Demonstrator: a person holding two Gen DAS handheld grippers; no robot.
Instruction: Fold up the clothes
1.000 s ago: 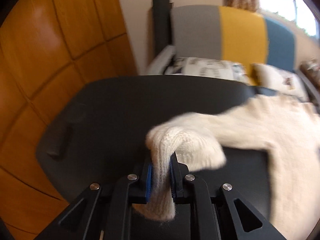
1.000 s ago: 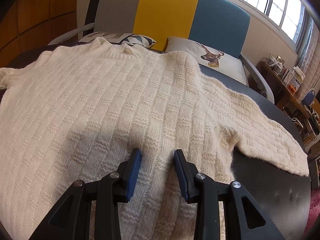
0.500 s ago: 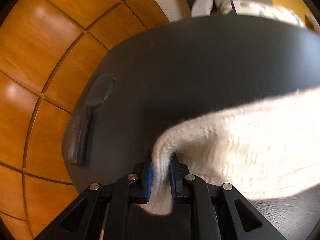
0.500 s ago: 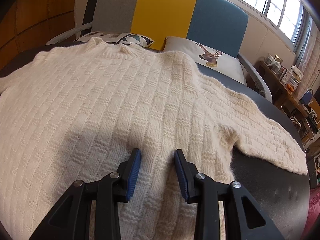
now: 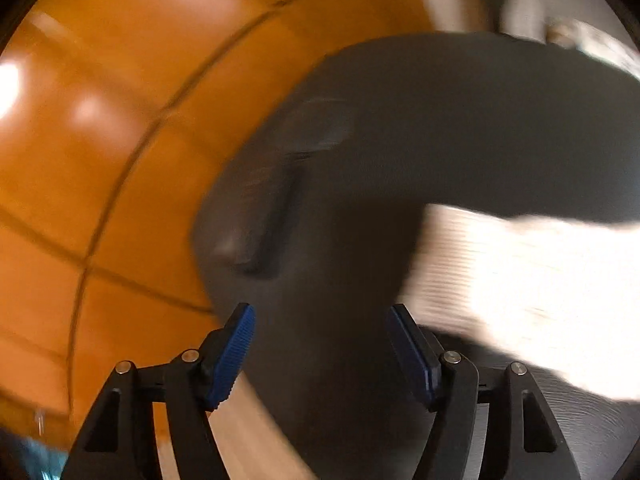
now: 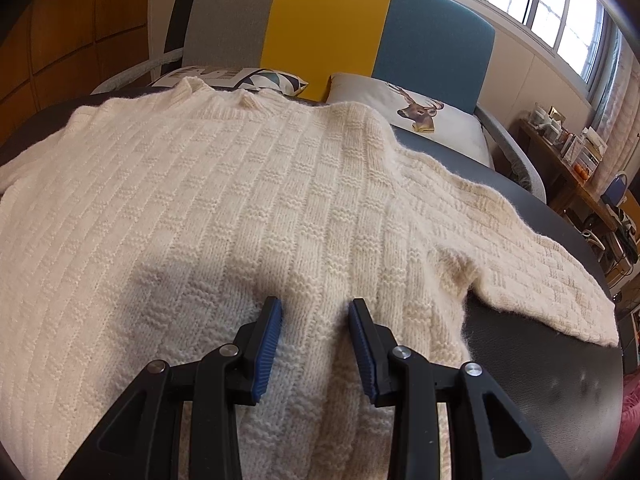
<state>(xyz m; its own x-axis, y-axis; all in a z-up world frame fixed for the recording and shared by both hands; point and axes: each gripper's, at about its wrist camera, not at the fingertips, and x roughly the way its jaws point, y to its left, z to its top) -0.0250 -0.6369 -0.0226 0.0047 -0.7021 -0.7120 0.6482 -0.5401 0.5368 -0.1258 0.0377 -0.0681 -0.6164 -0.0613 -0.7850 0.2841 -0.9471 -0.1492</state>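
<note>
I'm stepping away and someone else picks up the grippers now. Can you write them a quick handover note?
Left gripper: open, empty, over the dark table; the sleeve cuff lies just to its right, released.
Right gripper: open, resting on the cream knit sweater, gripping nothing.
Sweater lies flat on the table, other sleeve stretched out to the right.
Done: laid out flat.
Left: all the folds.

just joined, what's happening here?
A person with a handheld gripper in each hand is folding a cream knit sweater spread flat on a dark table. The left gripper is open with nothing between its fingers; a sleeve lies just to its right, in a blurred view. The right gripper is open, low over the sweater's lower body. No fold is visible yet.
</note>
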